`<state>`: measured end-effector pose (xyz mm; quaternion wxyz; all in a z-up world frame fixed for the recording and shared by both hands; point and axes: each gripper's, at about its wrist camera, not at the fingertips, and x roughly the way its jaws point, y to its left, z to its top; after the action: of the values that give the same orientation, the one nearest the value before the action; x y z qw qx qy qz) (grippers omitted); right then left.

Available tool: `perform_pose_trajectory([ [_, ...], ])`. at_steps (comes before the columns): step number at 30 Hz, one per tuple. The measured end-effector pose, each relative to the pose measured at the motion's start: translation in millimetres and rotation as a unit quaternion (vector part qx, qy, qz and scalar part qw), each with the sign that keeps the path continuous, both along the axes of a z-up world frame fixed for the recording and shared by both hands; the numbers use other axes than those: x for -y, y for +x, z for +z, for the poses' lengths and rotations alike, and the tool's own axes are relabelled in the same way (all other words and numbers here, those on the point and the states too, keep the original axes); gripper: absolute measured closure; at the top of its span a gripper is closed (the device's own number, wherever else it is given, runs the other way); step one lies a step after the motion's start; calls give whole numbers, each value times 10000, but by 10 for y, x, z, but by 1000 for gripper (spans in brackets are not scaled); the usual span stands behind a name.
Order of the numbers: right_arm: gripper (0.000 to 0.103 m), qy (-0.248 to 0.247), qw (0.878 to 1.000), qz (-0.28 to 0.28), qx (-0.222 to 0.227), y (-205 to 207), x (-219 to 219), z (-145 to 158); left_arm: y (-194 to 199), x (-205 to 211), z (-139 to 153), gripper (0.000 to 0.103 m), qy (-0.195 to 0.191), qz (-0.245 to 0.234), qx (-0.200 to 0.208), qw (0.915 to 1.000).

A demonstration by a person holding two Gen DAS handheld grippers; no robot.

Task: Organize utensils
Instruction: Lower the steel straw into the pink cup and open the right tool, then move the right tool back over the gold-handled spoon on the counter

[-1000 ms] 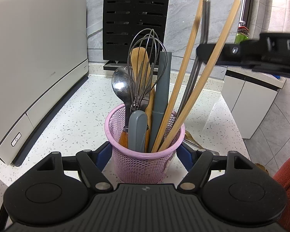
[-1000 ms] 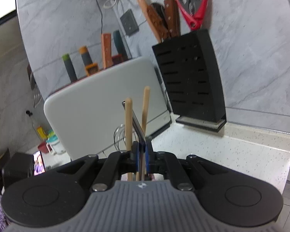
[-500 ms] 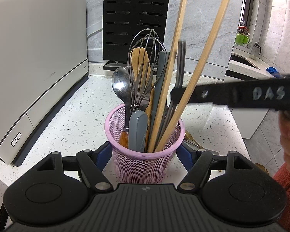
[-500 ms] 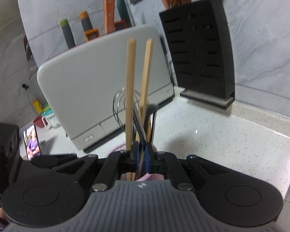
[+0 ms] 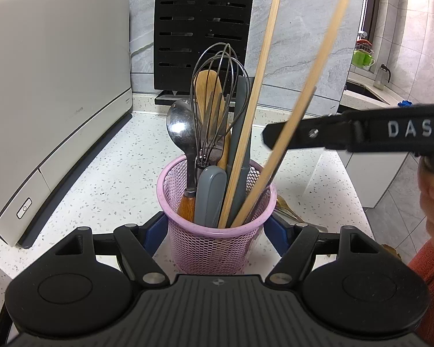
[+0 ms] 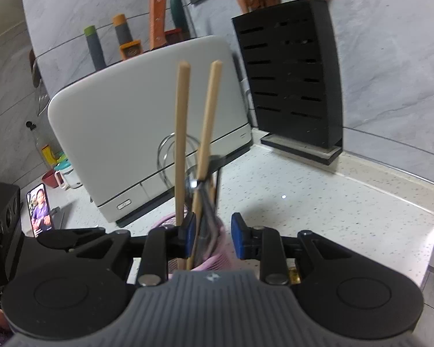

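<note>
A pink mesh cup [image 5: 217, 231] stands on the speckled counter between the blue pads of my left gripper [image 5: 215, 232], which is shut on it. The cup holds a whisk [image 5: 217, 92], a metal spoon [image 5: 180, 127], a wooden spatula [image 5: 208, 92], grey-handled tools and two long wooden chopsticks [image 5: 254, 110]. My right gripper [image 6: 211, 231] is open just above the cup's rim [image 6: 214, 243], with the chopsticks [image 6: 182, 133] and a dark metal utensil [image 6: 208, 202] standing free between its pads. The right gripper also shows as a black bar in the left wrist view [image 5: 347, 133].
A white appliance [image 5: 43, 86] stands to the left, a black knife block [image 5: 202, 29] at the back against the marble wall. A gold utensil [image 5: 286, 208] lies on the counter behind the cup. A phone [image 6: 40, 211] sits at the far left.
My right gripper lowered the dark utensil into the cup beside the chopsticks and then opened, letting it go. The left gripper and cup stayed still.
</note>
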<state>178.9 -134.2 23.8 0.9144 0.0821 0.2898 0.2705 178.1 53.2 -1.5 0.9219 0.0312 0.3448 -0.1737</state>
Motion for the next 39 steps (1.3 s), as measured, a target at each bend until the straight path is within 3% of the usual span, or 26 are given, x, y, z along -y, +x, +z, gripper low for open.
perform_pose_trajectory([
  [8,73,123,9998,-51,-112,10,201,67,-1,-4,-1,19,2,-6,2,10000],
  [16,72,-388,9985,67,-376,40,262,35,-6,-20,4,21,48,88,23,9999],
  [20,77,-722,9947,-50,-732,146,248,-86,-23,-15,11,21,57,86,28,9999],
  [22,85,-843,9908,-68,-1054,257,238,-181,-17,-5,12,21,57,90,25,9999],
  [27,89,-1077,9791,-165,-1714,488,228,-410,-12,-6,11,22,51,85,27,9999],
  [35,92,-1669,9642,-75,-2061,727,89,-630,-14,-2,12,22,48,84,25,9999],
  [39,95,-1612,9630,-66,-2161,745,109,-693,-12,5,11,23,53,85,30,9999],
])
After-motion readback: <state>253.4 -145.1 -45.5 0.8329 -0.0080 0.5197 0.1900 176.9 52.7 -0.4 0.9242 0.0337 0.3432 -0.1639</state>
